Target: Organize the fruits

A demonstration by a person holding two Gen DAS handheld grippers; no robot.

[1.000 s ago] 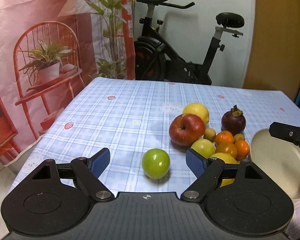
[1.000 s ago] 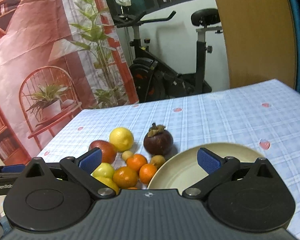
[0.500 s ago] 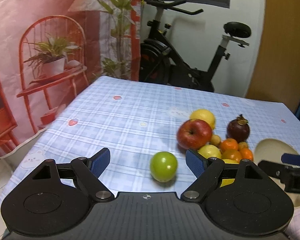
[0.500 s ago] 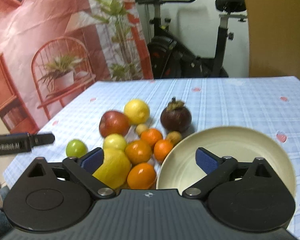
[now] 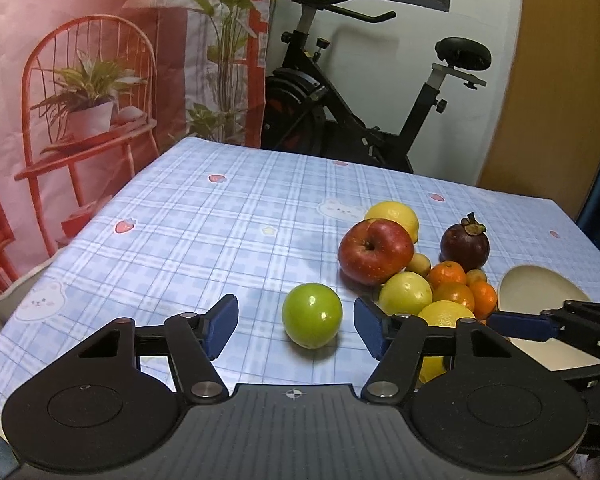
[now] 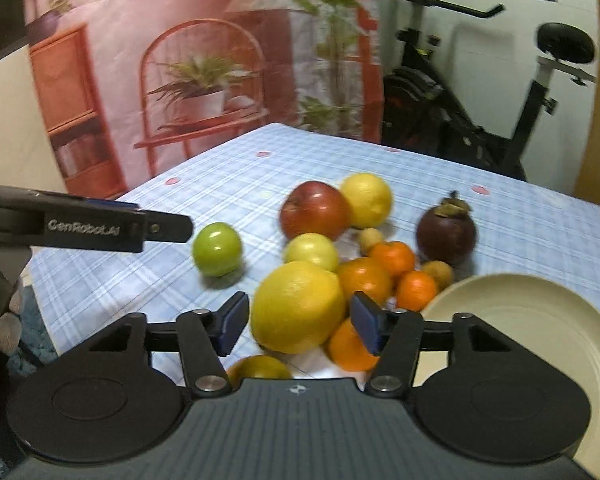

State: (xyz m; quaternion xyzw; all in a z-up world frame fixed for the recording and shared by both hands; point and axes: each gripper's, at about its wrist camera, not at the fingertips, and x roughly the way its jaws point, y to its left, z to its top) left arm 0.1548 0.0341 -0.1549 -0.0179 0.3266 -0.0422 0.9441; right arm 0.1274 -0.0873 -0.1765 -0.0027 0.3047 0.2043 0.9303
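A green apple sits on the checked tablecloth between the pads of my left gripper. Its jaws are closing, with a gap still showing on both sides of the apple. My right gripper is closing around a large yellow lemon at the near edge of the fruit pile; its pads stand just off the skin. The pile holds a red apple, a second lemon, a mangosteen, a pale yellow apple and several small oranges.
A cream plate lies right of the pile, with nothing on it. The left gripper's finger reaches in beside the green apple. An exercise bike stands behind the table. The table's near-left edge drops off close by.
My right gripper swung left from over the plate to the large lemon and its jaws narrowed. The left jaws narrowed around the green apple, which has not moved.
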